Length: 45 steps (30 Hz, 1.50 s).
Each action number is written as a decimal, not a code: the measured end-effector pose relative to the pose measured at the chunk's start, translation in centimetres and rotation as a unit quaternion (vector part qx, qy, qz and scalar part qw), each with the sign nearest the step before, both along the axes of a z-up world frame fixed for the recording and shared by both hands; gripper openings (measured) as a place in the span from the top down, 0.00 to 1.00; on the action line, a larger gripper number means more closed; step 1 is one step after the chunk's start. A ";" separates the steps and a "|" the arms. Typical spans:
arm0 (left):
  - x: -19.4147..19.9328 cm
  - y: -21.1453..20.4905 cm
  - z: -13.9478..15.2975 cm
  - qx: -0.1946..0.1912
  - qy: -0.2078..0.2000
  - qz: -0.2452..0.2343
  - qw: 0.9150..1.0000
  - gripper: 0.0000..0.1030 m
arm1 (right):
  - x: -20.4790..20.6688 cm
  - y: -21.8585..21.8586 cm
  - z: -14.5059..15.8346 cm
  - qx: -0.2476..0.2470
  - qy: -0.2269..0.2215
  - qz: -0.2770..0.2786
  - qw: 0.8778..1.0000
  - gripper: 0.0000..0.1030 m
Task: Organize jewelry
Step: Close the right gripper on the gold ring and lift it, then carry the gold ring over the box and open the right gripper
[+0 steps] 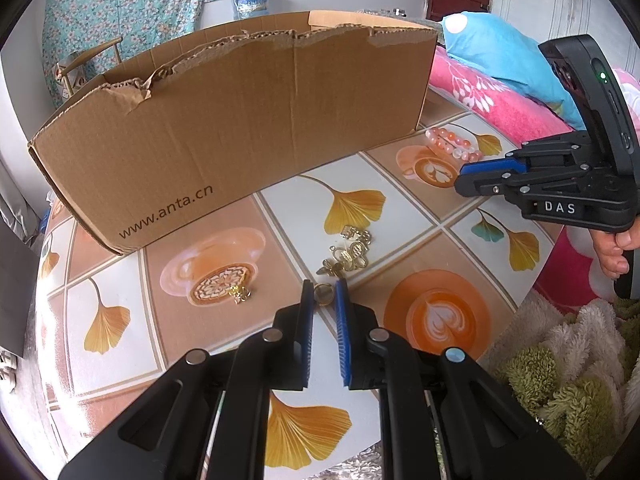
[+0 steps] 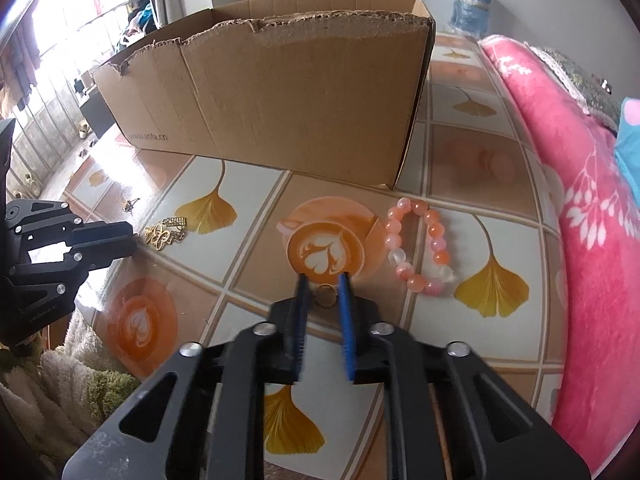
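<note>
A torn cardboard box [image 1: 232,120] stands on the patterned tablecloth; it also shows in the right wrist view [image 2: 280,92]. My left gripper [image 1: 325,294] has a gold ring [image 1: 323,293] between its blue pads, jaws narrowly apart around it. A pile of gold charms [image 1: 350,252] lies just beyond, and a small gold piece [image 1: 240,294] to the left. My right gripper [image 2: 324,295] likewise frames a gold ring [image 2: 327,295] between its pads. A pink bead bracelet [image 2: 420,244] lies right of it. The right gripper [image 1: 464,174] shows in the left view near the bracelet [image 1: 452,145].
A pink floral blanket [image 2: 580,220] and a blue pillow [image 1: 500,52] lie along the table's right side. A fluffy green and white cloth [image 1: 572,364] lies at the near edge. The left gripper [image 2: 132,240] shows beside the charms [image 2: 164,234]. A small gold piece [image 2: 130,205] lies farther left.
</note>
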<state>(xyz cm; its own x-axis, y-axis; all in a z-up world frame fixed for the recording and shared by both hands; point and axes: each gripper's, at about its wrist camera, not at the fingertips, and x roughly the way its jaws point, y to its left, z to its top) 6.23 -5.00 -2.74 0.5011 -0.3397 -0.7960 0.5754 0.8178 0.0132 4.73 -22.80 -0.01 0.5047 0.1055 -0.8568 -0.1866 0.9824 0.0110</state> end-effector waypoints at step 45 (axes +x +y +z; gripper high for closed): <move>14.3 -0.2 9.5 -0.056 -0.001 0.008 0.998 0.90 | 17.7 2.3 9.7 0.126 0.021 0.117 0.985 0.90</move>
<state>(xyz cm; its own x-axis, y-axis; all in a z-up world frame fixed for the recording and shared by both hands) 20.53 -5.21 6.77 0.5084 -0.4179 -0.7529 0.5621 0.8234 -0.0775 22.44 -20.52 9.65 0.4066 0.4265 -0.8079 -0.4012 0.8778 0.2615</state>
